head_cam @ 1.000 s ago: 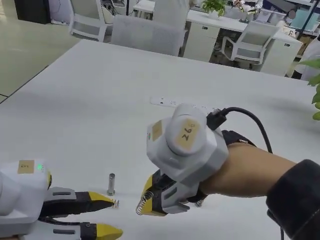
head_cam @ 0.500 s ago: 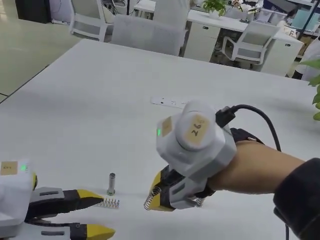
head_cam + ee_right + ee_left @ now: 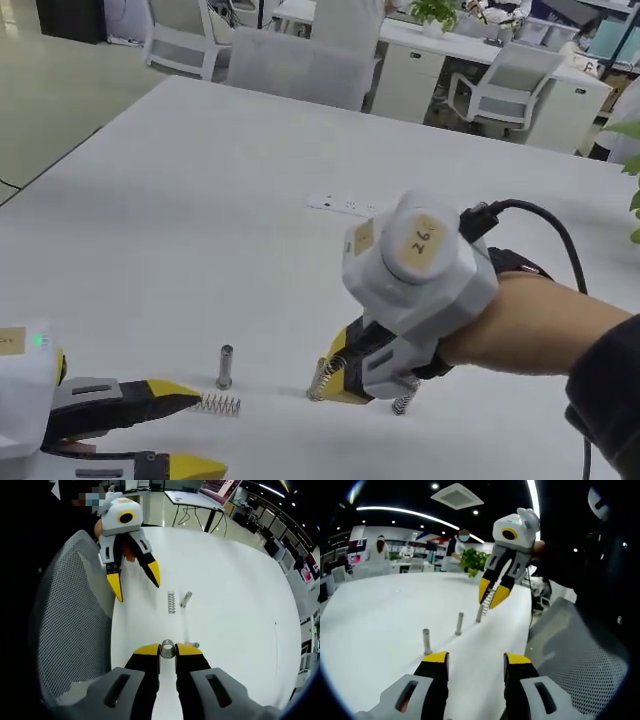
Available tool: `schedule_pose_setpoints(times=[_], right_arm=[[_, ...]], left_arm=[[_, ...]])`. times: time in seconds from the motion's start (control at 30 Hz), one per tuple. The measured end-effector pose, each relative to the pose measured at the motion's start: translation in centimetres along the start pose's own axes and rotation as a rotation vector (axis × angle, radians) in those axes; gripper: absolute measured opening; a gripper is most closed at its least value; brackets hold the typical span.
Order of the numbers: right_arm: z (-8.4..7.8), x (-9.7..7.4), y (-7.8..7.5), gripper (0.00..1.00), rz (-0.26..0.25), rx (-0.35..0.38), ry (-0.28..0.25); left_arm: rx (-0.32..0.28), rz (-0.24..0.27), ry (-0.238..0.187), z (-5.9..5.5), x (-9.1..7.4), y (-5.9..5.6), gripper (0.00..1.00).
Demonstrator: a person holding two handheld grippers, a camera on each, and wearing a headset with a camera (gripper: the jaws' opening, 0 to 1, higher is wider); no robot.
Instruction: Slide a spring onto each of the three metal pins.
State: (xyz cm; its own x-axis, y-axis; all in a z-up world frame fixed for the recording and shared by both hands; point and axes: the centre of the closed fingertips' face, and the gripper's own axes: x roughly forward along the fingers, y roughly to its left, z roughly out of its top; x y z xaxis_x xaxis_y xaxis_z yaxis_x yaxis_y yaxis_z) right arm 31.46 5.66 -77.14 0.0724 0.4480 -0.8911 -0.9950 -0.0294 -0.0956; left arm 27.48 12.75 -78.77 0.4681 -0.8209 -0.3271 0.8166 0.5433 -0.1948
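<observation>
Spring work, this, and from where I stand the held spring (image 3: 488, 598) is pinched near its upper end between the closed jaws of the right gripper (image 3: 167, 655). It hangs below them, its lower end just above the far pin (image 3: 480, 614). The spring's long axis runs roughly up and down but leans a little, bottom end toward the pin. The pin itself stands upright on the white table (image 3: 200, 200), as do the middle pin (image 3: 459, 623) and the nearest pin (image 3: 426, 641).

To my eye the step in hand is threading that spring over the far pin. Doing it well means rolling the wrist until the coil's axis lines up with the pin and centring the open lower end over the pin's top. Then it should come straight down before the jaws let go; a tilted coil would likely snag on the tip.

The left gripper (image 3: 477, 661) waits low with its jaws apart and nothing between them. Just beyond its tips a loose spring (image 3: 218, 404) lies flat on the table beside the nearest pin, its long axis level, one end toward the left jaws
</observation>
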Motion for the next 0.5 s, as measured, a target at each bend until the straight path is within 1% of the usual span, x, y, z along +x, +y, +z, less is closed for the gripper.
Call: schedule_pose_setpoints(times=[0.07,0.37,0.5], right_arm=[[-0.1,0.0,-0.2,0.08,-0.003,0.003,0.002],[-1.0,0.0,-2.0,0.08,-0.029,0.028,0.018],[-1.3,0.2,-2.9,0.08,-0.051,0.027,0.034]], left_arm=[[0.0,-0.002,-0.001,0.0,0.0,-0.1,0.38],[-0.002,-0.004,0.001,-0.1,0.2,-0.2,0.38],[-0.006,-0.003,0.0,-0.2,0.1,-0.2,0.38]])
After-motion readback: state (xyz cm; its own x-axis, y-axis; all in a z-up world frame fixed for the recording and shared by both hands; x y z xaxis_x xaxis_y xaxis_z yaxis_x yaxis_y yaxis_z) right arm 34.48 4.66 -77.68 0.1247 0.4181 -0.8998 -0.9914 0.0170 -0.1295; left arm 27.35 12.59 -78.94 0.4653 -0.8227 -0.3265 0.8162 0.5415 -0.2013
